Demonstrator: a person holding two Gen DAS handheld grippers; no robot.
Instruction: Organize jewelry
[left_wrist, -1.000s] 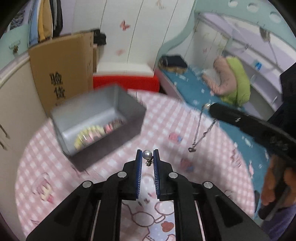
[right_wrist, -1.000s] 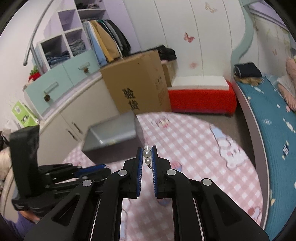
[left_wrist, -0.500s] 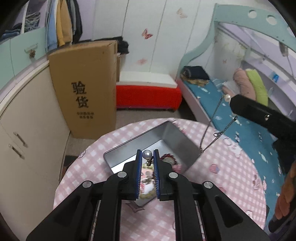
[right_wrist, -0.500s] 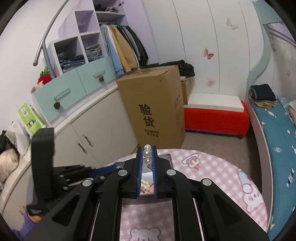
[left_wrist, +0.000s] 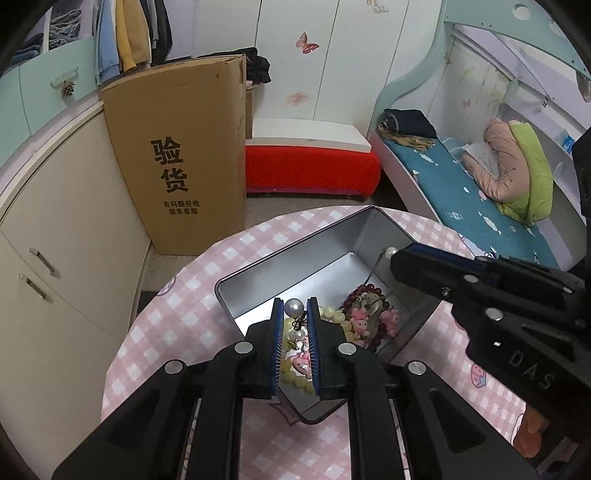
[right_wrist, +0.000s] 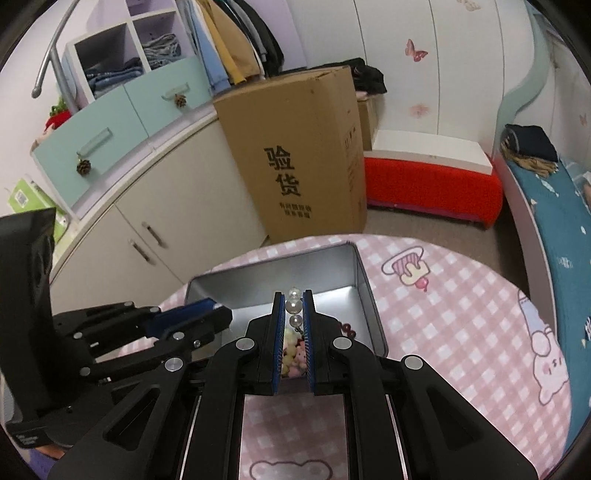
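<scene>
A cardboard box (left_wrist: 177, 162) and red bench (left_wrist: 310, 170) stand behind the round table (left_wrist: 177, 317). Both grippers have moved over the metal tin (left_wrist: 295, 273): the left gripper (left_wrist: 295, 314) pinches a grey pearl earring (left_wrist: 294, 307), the right gripper (right_wrist: 294, 306) a white pearl necklace (right_wrist: 294, 305), its chain now lowered inside.

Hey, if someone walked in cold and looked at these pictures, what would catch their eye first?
Probably the two black grippers meeting over the open metal tin on the pink checked table. The left gripper pinches a grey pearl earring, the right gripper a white pearl chain. Behind stands a tall cardboard box.
</scene>
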